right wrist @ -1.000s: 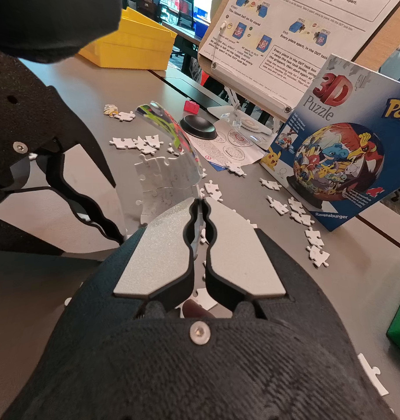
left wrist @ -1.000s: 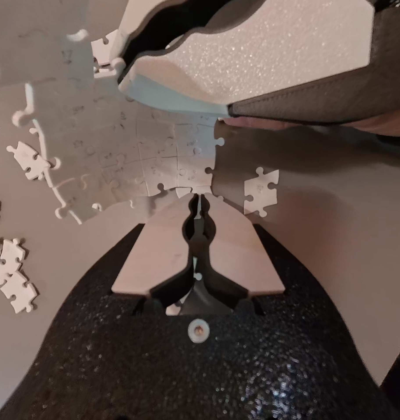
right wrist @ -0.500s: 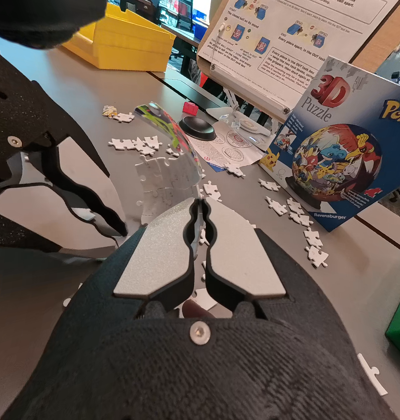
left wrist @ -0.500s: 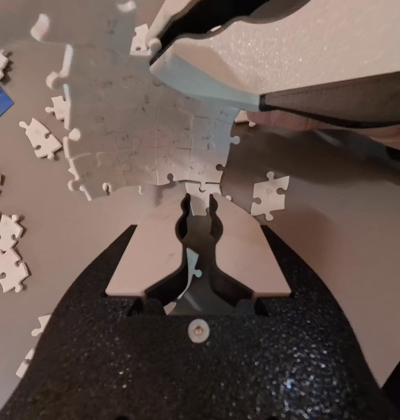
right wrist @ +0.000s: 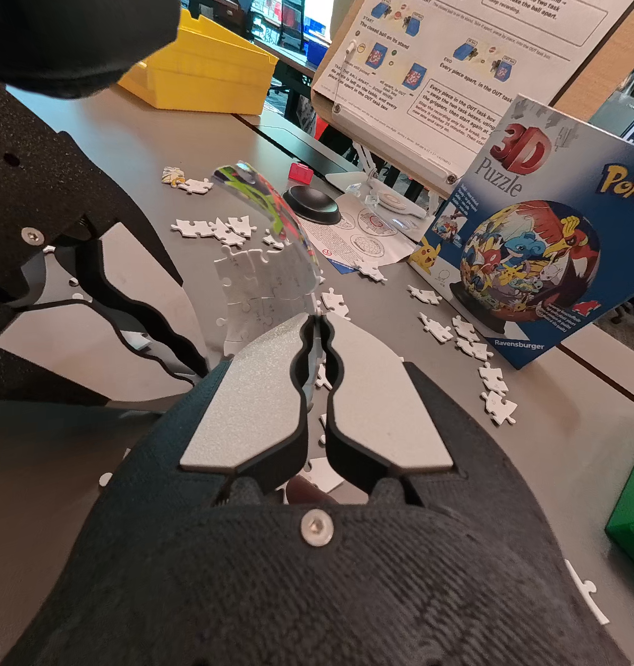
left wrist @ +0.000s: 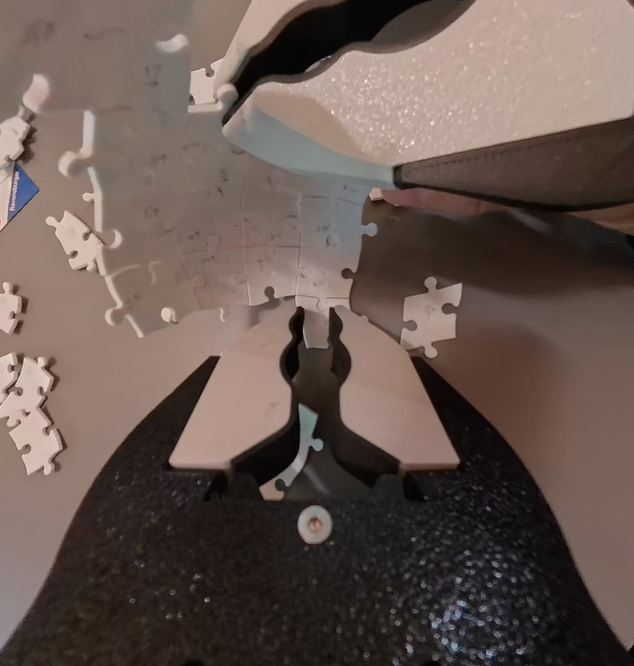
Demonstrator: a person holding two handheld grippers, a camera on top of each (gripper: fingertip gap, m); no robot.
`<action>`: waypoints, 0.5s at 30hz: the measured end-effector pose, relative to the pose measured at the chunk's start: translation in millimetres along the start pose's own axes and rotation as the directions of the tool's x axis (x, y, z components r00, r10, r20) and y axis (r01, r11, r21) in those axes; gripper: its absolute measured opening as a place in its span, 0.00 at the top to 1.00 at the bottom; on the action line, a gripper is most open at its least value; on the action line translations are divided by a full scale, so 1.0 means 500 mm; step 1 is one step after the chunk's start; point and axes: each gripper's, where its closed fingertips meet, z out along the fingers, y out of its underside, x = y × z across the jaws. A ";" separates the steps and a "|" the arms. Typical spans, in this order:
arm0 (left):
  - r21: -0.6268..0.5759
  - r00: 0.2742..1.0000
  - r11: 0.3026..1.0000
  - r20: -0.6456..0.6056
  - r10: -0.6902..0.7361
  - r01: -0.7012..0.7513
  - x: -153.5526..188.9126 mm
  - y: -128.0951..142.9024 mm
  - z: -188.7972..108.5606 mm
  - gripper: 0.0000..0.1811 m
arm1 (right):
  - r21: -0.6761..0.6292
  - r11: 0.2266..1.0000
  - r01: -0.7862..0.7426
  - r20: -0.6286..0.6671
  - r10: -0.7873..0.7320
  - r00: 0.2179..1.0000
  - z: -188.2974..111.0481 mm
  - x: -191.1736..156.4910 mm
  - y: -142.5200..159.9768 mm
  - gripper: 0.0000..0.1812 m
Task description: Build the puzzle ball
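A curved section of joined puzzle pieces (left wrist: 236, 234) shows its white back in the left wrist view. In the right wrist view (right wrist: 272, 281) it stands upright above the table, its printed side facing away. My right gripper (right wrist: 318, 319) is shut on the section's lower edge; it also shows at the upper right of the left wrist view (left wrist: 232, 97). My left gripper (left wrist: 316, 313) is open, its tips on either side of the bottom piece (left wrist: 315, 331) joined to the section. It shows at the left of the right wrist view (right wrist: 186, 360). A loose piece (left wrist: 306, 439) lies under its fingers.
Loose white pieces lie on the grey table (left wrist: 23, 407) (right wrist: 470, 342), one just right of my left fingers (left wrist: 431, 317). A blue puzzle box (right wrist: 531, 230), black stand (right wrist: 310, 209), leaflet (right wrist: 355, 241), instruction board (right wrist: 452, 54), yellow bins (right wrist: 207, 68) and a green box (right wrist: 632, 504) surround the work area. The left gripper's tips are roughly 8 centimetres from the right gripper's. The loose piece (left wrist: 306, 439) lies some 6 centimetres from my left tips, 12 centimetres from my right tips.
My left jaws have opened from shut on the section's bottom piece and stay around it. My right gripper has kept its hold on the section, which has barely moved.
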 end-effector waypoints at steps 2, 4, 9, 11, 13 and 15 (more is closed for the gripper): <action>-0.001 1.000 1.000 -0.004 0.013 -0.013 0.003 0.000 0.000 0.94 | 0.002 1.000 0.001 0.000 -0.001 1.000 0.000 0.000 0.000 0.98; -0.017 0.999 0.999 -0.001 0.034 -0.034 0.007 -0.001 0.001 0.97 | 0.000 1.000 0.001 0.000 -0.001 1.000 0.000 0.000 0.000 0.98; -0.045 1.000 0.999 0.013 0.027 -0.026 0.008 -0.008 0.008 1.00 | -0.002 1.000 0.000 0.002 0.000 1.000 0.000 -0.001 0.000 0.98; -0.069 0.999 0.997 -0.022 -0.042 0.040 0.009 -0.008 0.009 1.00 | -0.005 1.000 0.000 0.003 0.000 1.000 0.000 -0.001 0.001 0.98; -0.090 0.994 0.993 -0.071 -0.088 0.081 0.009 -0.008 0.009 1.00 | -0.010 1.000 0.001 0.003 -0.001 1.000 0.001 -0.001 0.003 0.98; -0.081 0.989 0.992 -0.103 -0.106 0.098 0.010 -0.008 0.009 1.00 | -0.014 1.000 0.005 0.001 -0.005 1.000 0.002 -0.001 0.004 0.98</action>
